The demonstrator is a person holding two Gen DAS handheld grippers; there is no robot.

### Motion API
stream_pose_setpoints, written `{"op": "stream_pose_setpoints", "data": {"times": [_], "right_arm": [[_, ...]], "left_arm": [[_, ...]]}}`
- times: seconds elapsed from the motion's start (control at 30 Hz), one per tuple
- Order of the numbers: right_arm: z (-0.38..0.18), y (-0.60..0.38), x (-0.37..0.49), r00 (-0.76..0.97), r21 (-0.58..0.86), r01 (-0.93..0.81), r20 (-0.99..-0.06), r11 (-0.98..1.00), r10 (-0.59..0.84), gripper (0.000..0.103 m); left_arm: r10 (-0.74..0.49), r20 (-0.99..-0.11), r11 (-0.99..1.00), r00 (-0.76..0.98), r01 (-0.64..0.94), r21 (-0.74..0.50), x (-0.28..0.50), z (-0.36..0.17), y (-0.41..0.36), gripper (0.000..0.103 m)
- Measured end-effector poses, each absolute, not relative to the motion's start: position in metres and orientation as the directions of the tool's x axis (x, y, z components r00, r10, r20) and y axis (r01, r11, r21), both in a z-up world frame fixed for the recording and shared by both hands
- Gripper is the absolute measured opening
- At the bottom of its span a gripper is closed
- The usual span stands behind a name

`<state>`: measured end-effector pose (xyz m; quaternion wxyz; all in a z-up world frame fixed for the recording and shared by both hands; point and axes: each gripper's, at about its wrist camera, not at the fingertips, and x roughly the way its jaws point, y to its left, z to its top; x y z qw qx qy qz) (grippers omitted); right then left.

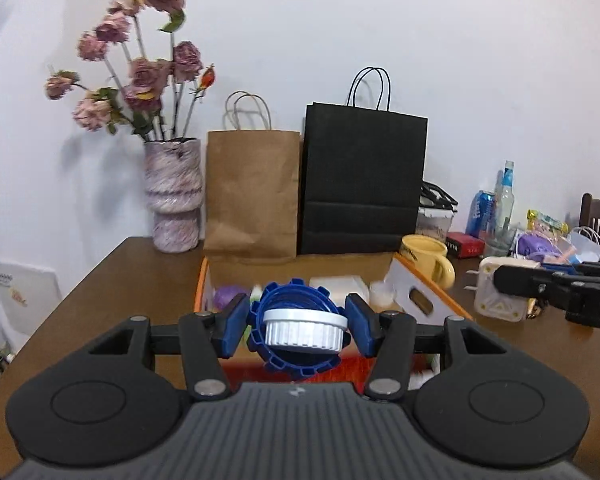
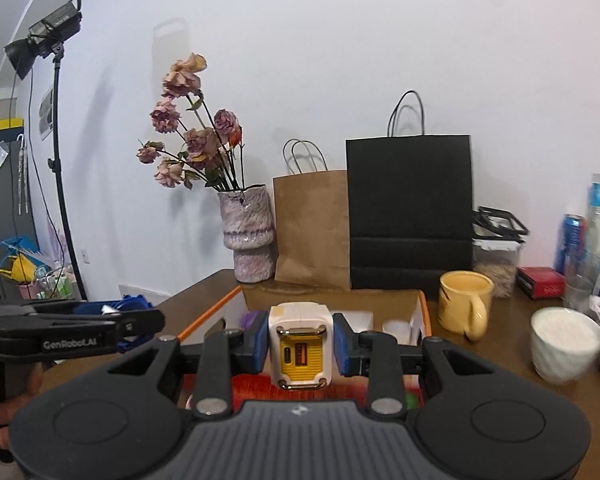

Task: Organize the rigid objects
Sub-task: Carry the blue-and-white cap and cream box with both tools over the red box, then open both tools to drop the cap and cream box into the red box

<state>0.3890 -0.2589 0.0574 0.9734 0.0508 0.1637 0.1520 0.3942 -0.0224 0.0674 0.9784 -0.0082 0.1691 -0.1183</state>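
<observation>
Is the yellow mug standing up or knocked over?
Standing up. The yellow mug sits on its base on the table, its open mouth facing up and its handle at the side, beside the cardboard box.

The box (image 1: 420, 300) has its contents mostly hidden behind the blue gear toy (image 1: 296, 332) and charger (image 2: 301, 346); the white cup (image 2: 564, 344) is blurred.

Both wrist views face box (image 1: 296, 270), close.
</observation>
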Motion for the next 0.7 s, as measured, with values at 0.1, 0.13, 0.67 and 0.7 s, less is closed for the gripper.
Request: {"op": "stream_pose_setpoints", "data": {"times": [0.1, 0.13, 0.67, 0.7], "right_arm": [[0.065, -0.255, 0.433, 0.887, 0.147, -0.298, -0.322, 0.943, 0.330, 0.031], [0.066, -0.253, 0.448, 0.881, 0.145, -0.303, -0.334, 0.942, 0.335, 0.031], [-0.010, -0.177, 0.660, 0.647, 0.273, -0.359, -0.617, 0.892, 0.449, 0.032], [-0.017, -0.171, 0.671, 0.627, 0.269, -0.357, -0.640, 0.894, 0.443, 0.032]], "left_arm": [[-0.237, -0.347, 0.971, 0.907, 0.227, -0.071, 0.440, 0.076, -0.021, 0.054], [-0.235, -0.357, 0.972, 0.904, 0.223, -0.076, 0.456, 0.078, -0.020, 0.054], [-0.156, -0.604, 0.980, 0.781, 0.197, 0.002, 0.609, 0.018, -0.007, 0.054], [-0.150, -0.615, 0.979, 0.774, 0.202, 0.015, 0.611, 0.012, -0.006, 0.054]]}}
